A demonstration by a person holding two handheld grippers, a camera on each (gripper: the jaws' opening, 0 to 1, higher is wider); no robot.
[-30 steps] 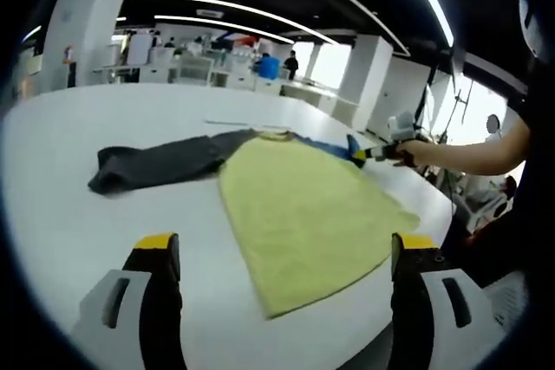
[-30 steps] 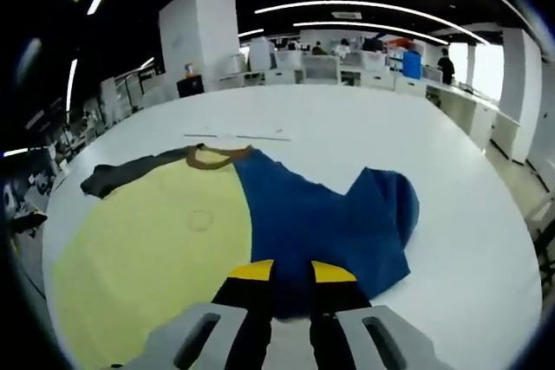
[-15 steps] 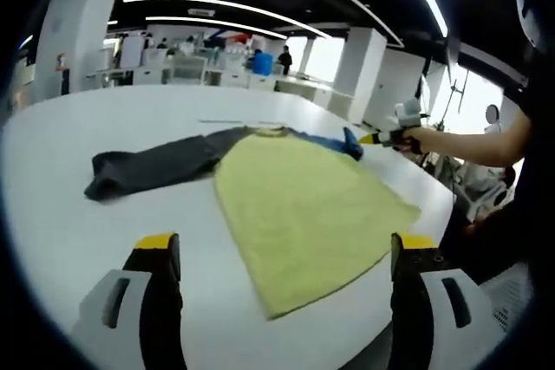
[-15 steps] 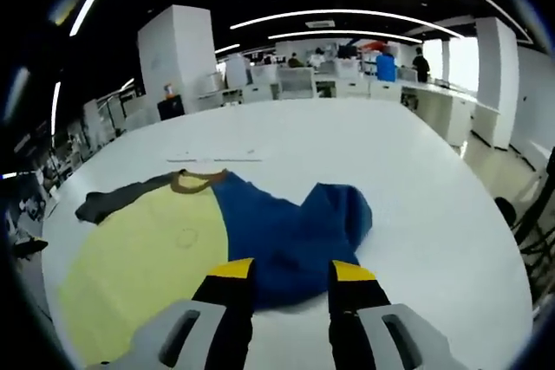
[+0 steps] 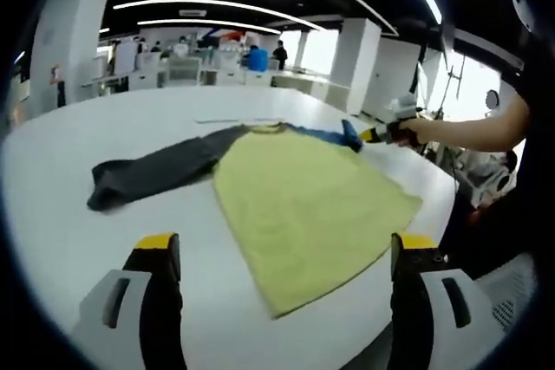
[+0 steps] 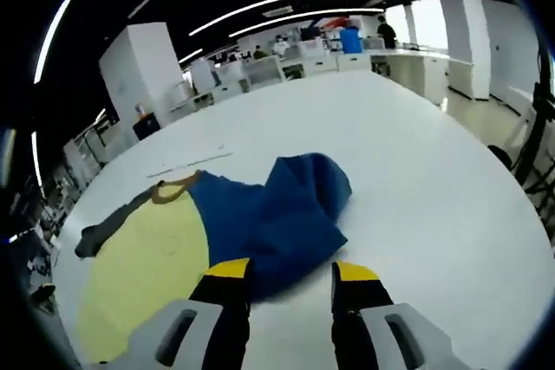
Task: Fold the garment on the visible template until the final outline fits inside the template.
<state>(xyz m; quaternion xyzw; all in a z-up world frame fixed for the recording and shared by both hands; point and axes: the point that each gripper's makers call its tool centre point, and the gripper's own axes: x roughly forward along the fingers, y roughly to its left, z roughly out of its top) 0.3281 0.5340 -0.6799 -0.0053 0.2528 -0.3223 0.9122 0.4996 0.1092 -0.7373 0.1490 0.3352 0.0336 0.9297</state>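
Across the wide white table [image 5: 61, 214] a garment [image 5: 303, 205] lies spread flat, its yellow body [image 6: 143, 275] the largest part, a dark grey sleeve [image 5: 147, 175] stretched out to one side and a blue part [image 6: 277, 223] on the other. Seen from the left gripper view, the yellow body lies ahead of the left gripper [image 5: 286, 253], between and beyond its jaws, which stand wide apart and hold nothing; its near corner reaches closest to them without touching. At the far side of the garment the right gripper [image 5: 375, 134], held in a person's hand [image 5: 416, 130], meets the blue edge. From the right gripper view, the blue part is folded over on itself in a rumpled heap, its near edge lying between that gripper's parted jaws [image 6: 290, 275]; whether they pinch it I cannot tell.
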